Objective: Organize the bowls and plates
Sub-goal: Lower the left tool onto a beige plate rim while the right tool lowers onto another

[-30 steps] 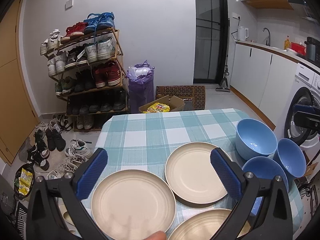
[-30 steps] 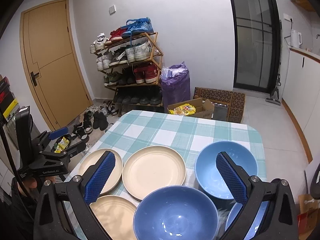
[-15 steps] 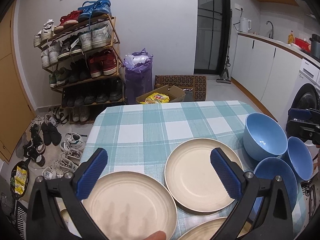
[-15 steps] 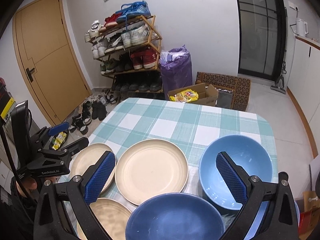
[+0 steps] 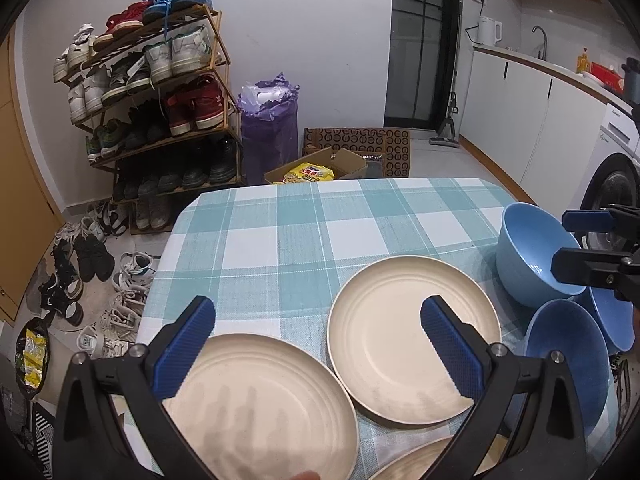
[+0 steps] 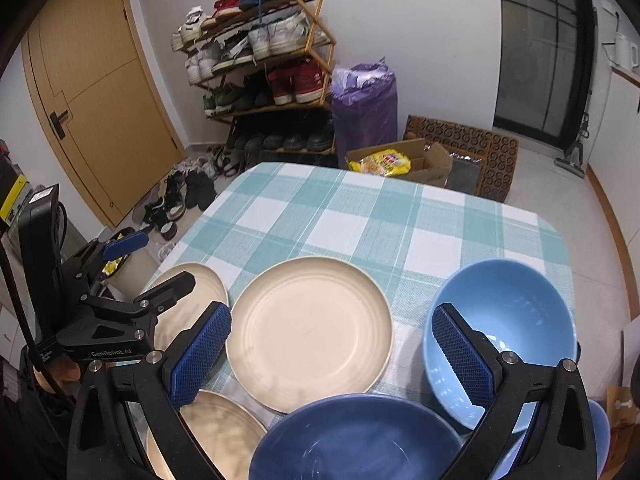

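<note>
Third plate (image 5: 420,460) cropped, third bowl (image 6: 598,436) half-hidden

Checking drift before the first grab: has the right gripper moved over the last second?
Yes. The right gripper has moved forward over the table: the light blue bowl now sits between its fingers, closer than before.

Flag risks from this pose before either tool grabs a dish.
1. The light bowl sits close to the table's right edge; a nudge from the right tool might tip it off.
2. The near plate seems to overhang the left edge; the left tool pressing its rim could flip it.
</note>
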The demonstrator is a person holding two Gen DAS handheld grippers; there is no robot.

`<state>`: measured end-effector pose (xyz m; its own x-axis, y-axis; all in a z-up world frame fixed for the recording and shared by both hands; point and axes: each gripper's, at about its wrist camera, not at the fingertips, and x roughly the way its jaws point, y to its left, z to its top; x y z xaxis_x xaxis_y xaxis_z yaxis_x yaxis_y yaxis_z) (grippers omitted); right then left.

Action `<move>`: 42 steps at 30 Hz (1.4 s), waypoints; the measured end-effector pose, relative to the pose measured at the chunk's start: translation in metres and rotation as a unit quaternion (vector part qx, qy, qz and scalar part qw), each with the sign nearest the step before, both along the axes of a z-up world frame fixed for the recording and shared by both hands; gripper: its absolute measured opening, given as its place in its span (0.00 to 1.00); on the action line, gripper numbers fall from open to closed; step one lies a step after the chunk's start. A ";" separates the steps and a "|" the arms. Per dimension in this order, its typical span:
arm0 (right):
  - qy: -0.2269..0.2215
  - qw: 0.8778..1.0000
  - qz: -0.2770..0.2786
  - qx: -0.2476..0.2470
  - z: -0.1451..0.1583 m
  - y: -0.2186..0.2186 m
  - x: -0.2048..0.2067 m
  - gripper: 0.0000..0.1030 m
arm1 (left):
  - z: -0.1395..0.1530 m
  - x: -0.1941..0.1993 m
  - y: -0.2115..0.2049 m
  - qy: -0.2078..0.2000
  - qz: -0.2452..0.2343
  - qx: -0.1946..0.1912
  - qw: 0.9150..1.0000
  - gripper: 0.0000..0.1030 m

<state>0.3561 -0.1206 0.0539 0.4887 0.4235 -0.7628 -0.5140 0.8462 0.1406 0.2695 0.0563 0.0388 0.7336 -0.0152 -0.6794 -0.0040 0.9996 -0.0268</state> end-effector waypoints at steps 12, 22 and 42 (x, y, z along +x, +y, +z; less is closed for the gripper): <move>0.039 0.999 0.014 -0.011 -0.026 0.016 0.022 0.96 | -0.022 0.021 0.010 0.035 -0.008 -0.010 0.999 0.99; 0.092 0.995 0.009 -0.026 -0.050 0.023 0.039 0.90 | -0.040 0.034 0.010 0.057 -0.030 -0.008 0.998 0.97; 0.164 0.980 -0.022 -0.110 -0.096 0.034 0.063 0.75 | -0.070 0.053 -0.005 0.112 -0.059 0.007 0.992 0.63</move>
